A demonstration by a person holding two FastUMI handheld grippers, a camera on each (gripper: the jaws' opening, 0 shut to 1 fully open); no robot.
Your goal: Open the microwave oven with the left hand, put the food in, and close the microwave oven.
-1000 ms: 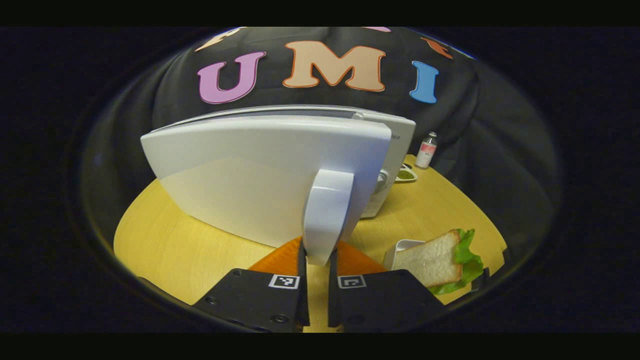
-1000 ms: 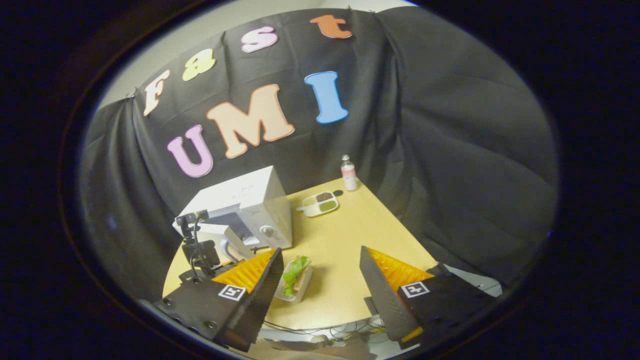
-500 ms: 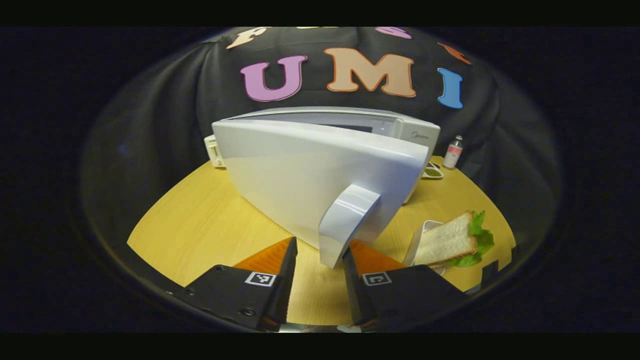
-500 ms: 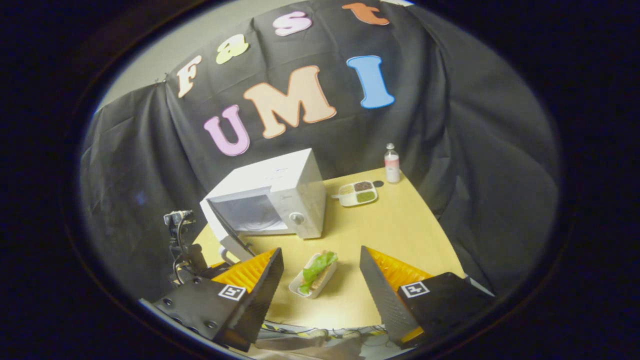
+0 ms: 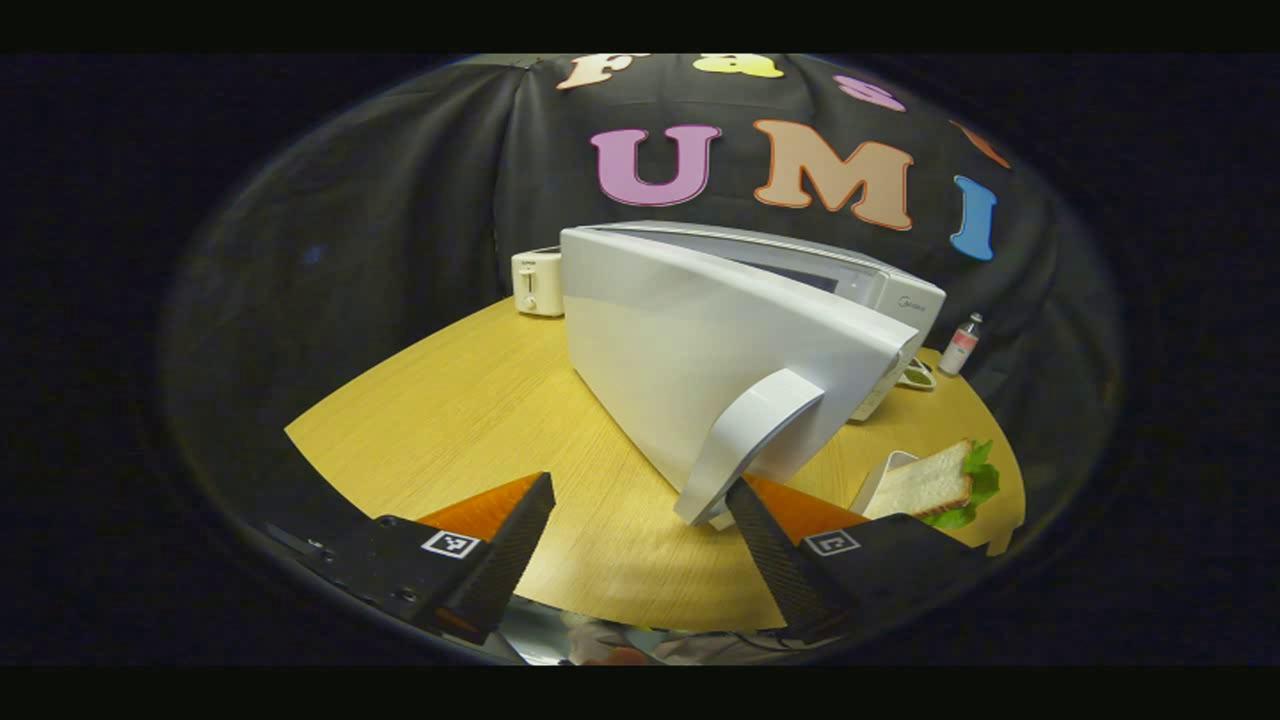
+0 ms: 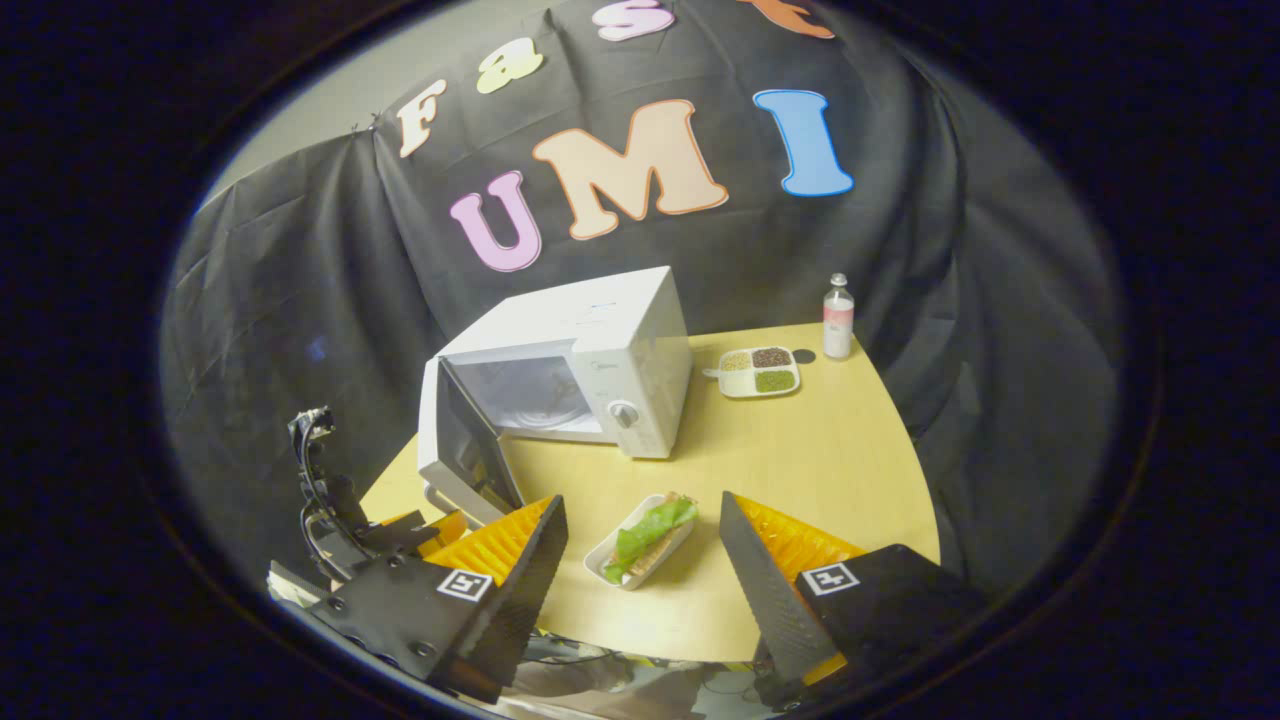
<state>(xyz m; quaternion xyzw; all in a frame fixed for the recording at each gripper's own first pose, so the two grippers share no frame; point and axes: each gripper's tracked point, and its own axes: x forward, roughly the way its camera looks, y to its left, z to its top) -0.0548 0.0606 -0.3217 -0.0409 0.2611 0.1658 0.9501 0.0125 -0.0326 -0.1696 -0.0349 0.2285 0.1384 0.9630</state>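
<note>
so the lettuce sandwich in its white oblong tray (image 6: 640, 541) sits right between the wide-open right gripper (image 6: 640, 560) fingers at bottom center, long axis running toward the upper right, while the left gripper (image 5: 640, 540), also spread wide and holding nothing, sits just off the white microwave door's handle (image 5: 745, 445).

I am working in a staged recording booth, not a real kitchen: black cloth (image 6: 950, 300) drapes the walls around one wooden table (image 6: 830, 450) set with a microwave (image 6: 610, 350), toaster (image 5: 537, 283), bottle (image 6: 838, 316) and snack tray (image 6: 760, 371).

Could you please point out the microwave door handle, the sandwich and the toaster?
microwave door handle (image 5: 745, 440), left gripper view, middle of its curve.
sandwich (image 6: 655, 527), right gripper view, lettuce on top.
toaster (image 5: 538, 283), left gripper view, front face.
</note>
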